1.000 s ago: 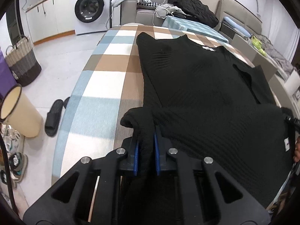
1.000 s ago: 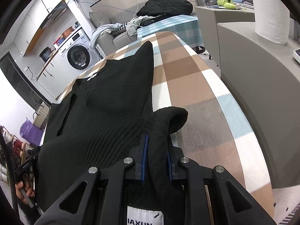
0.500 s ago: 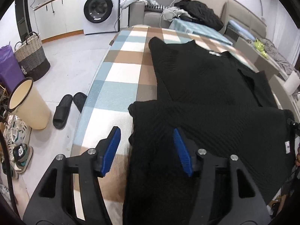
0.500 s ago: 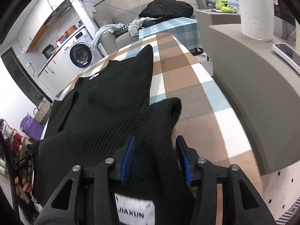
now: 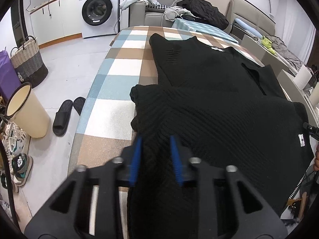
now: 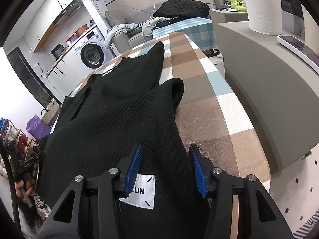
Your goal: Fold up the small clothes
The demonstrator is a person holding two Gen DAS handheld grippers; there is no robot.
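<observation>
A black knitted garment (image 5: 209, 83) lies flat on the checked table (image 5: 123, 65), its near part folded up over its body. My left gripper (image 5: 156, 137) hovers at the near left corner of the fold; its blue pads are closing, with black knit lying between them but not pinched. In the right wrist view the same garment (image 6: 119, 109) fills the table's (image 6: 209, 103) left side. My right gripper (image 6: 165, 146) stands open over its near right edge. A white label (image 6: 140, 191) shows between the fingers.
A cream bin (image 5: 26, 111), black slippers (image 5: 63, 115) and a woven basket (image 5: 28, 61) stand on the floor to the left. A grey counter (image 6: 269, 91) with a paper roll (image 6: 263, 8) borders the table's right side. A sofa (image 5: 199, 14) piled with clothes lies beyond.
Both grippers let go of the hem corners they were pinching, opened, and drew back toward the near edge. The folded part now rests on the garment. The left jaws have narrowed again.
</observation>
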